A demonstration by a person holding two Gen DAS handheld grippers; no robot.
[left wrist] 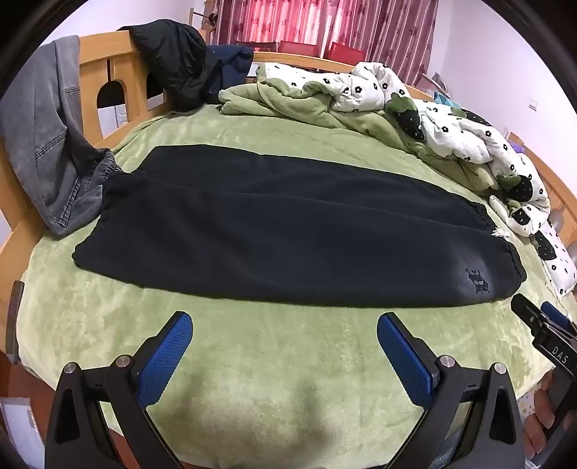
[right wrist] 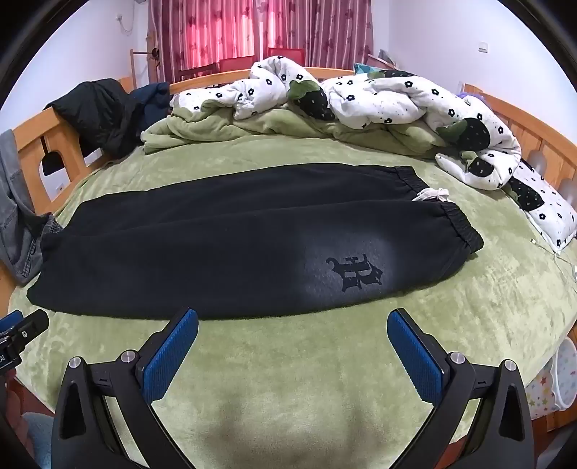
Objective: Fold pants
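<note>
A green plush blanket [left wrist: 252, 360] covered the bed and served as the work surface. A wooden bed frame [left wrist: 92, 72] curved around it from 9 to 11 o'clock, with red curtains [right wrist: 259, 32] at 12 o'clock and pale walls on either side. A white flower-print duvet [right wrist: 396, 97] lay bunched along the far edge from 12 to 3 o'clock. A black jacket [left wrist: 173, 57] hung over the frame at 11 o'clock, and grey jeans [left wrist: 43, 144] draped down at 9 o'clock, their hem touching the trouser end.

The black pants [right wrist: 216, 245] lay flat across the middle of the bed, legs side by side, waistband toward 3 o'clock with a white drawstring [right wrist: 432, 195] showing, and a dark emblem [right wrist: 355, 272] near the front hip.

The left gripper [left wrist: 285, 342] hovered over bare blanket at 6 o'clock, its 2 blue pads spread wide and holding nothing. The right gripper [right wrist: 293, 341] was likewise spread and empty, just short of the pants' near edge.

The fisheye rim cut off the room's corners. The floor items at 4 o'clock in the right view were too clipped to name, and the emblem's lettering was hard to read.
</note>
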